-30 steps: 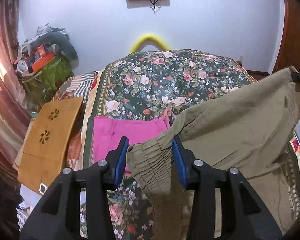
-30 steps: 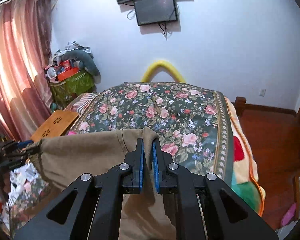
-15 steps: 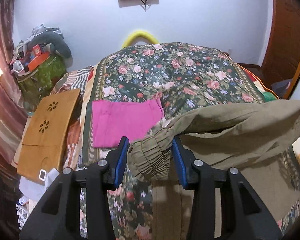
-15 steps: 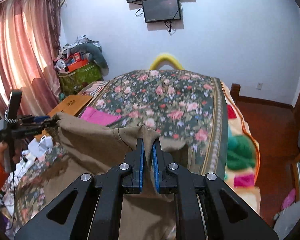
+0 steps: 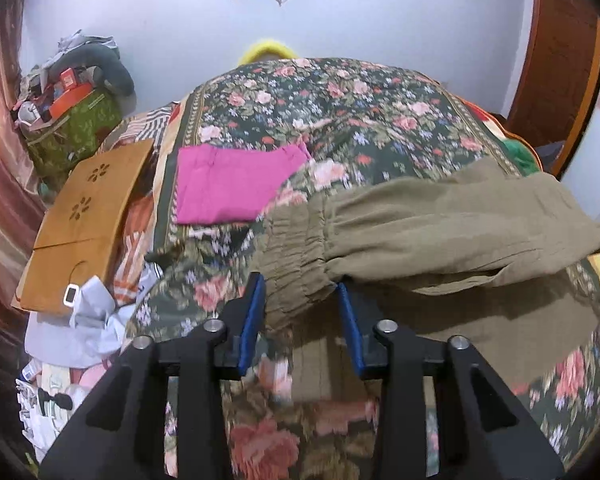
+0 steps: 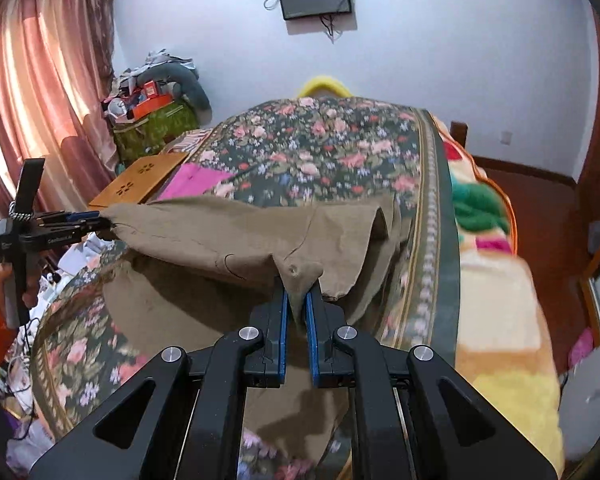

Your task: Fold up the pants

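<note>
Olive-brown pants point(image 5: 440, 228) hang stretched between my two grippers just above a floral bedspread point(image 5: 340, 112). My left gripper point(image 5: 300, 300) is shut on the bunched elastic waistband at the pants' left end. My right gripper point(image 6: 298, 300) is shut on a fold of the pants point(image 6: 240, 240) at their right end. The left gripper point(image 6: 76, 220) shows at the left of the right wrist view, gripping the cloth's corner. The lower part of the pants point(image 6: 220, 312) lies on the bed beneath the raised edge.
A folded pink garment point(image 5: 232, 184) lies on the bed's left side, beyond the pants. A wooden board point(image 5: 88, 216) and loose papers point(image 5: 84, 320) sit left of the bed. A cluttered green bag point(image 5: 68, 128) stands in the corner. A colourful blanket point(image 6: 500, 260) covers the bed's right edge.
Both grippers have lowered the held waistband edge toward the bed and moved it forward. The pants, which hung high and tall, now stretch low and flat over the bedspread.
</note>
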The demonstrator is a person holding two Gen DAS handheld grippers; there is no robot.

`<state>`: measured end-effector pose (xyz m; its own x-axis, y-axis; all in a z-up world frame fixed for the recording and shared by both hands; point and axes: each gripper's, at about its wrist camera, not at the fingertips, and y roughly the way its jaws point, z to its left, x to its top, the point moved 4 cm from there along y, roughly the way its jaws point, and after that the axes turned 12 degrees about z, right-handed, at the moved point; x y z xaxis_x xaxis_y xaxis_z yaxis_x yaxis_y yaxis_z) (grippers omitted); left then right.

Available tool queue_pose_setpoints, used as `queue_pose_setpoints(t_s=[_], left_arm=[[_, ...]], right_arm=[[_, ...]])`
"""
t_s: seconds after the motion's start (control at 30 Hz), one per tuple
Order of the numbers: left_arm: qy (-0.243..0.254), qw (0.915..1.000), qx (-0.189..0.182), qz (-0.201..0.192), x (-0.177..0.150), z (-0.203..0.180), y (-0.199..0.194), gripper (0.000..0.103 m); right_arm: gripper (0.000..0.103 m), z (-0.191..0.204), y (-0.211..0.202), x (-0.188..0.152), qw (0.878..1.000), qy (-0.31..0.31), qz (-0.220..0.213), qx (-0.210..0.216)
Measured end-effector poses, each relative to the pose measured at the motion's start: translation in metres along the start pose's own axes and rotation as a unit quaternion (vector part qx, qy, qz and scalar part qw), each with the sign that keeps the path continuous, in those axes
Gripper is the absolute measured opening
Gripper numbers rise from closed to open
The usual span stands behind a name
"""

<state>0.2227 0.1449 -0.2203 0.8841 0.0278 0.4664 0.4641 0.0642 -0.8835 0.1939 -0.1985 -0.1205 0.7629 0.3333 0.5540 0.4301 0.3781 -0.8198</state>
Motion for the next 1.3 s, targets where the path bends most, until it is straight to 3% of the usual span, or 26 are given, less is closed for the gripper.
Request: queue_pose_setpoints(t_s=[0.13, 0.37, 0.6, 0.7, 0.73, 0.8, 0.87, 0.93, 1.03, 1.3], left_arm=[[0.023, 0.9995, 0.017, 0.015, -0.019, -0.010, 0.004, 0.031], [0.017, 0.9987, 0.000, 0.047, -0.042, -0.007, 0.010, 0.031], [0.021, 0.9985, 0.015, 0.048, -0.050, 0.001, -0.004, 0.033], [0.018, 0.9992, 0.016, 0.032, -0.047, 0.000, -0.017, 0.053], [0.019, 0.9993, 0.017, 0.027, -0.045, -0.002, -0.021, 0.063], [0.027, 0.9993, 0.020, 0.015, -0.041, -0.009, -0.029, 0.072], [0.035, 0.9990, 0.025, 0.010, -0.037, -0.016, -0.034, 0.087], [0.046, 0.9986, 0.026, 0.003, -0.035, -0.024, -0.037, 0.095], [0.065, 0.9976, 0.021, 0.011, -0.033, -0.039, -0.034, 0.097], [0.134, 0.9891, 0.032, 0.051, -0.035, -0.080, -0.001, 0.097]], right_arm=[[0.007, 0.003, 0.007, -0.020, 1.000, 0.003, 0.012, -0.013], [0.009, -0.006, 0.022, -0.054, 0.998, 0.035, 0.039, -0.022], [0.014, -0.006, 0.020, -0.076, 0.997, 0.040, 0.063, -0.032], [0.017, -0.006, 0.009, -0.076, 0.996, 0.046, 0.063, -0.031], [0.021, -0.005, 0.006, -0.075, 0.997, 0.048, 0.061, -0.030], [0.029, -0.002, -0.001, -0.071, 0.997, 0.045, 0.052, -0.028], [0.049, 0.001, -0.011, -0.066, 0.998, 0.040, 0.036, -0.032], [0.060, 0.006, -0.019, -0.059, 0.999, 0.032, 0.019, -0.036], [0.070, 0.014, -0.018, -0.048, 0.999, 0.011, 0.015, -0.037], [0.071, 0.048, 0.016, -0.030, 0.998, -0.048, 0.043, 0.011]])
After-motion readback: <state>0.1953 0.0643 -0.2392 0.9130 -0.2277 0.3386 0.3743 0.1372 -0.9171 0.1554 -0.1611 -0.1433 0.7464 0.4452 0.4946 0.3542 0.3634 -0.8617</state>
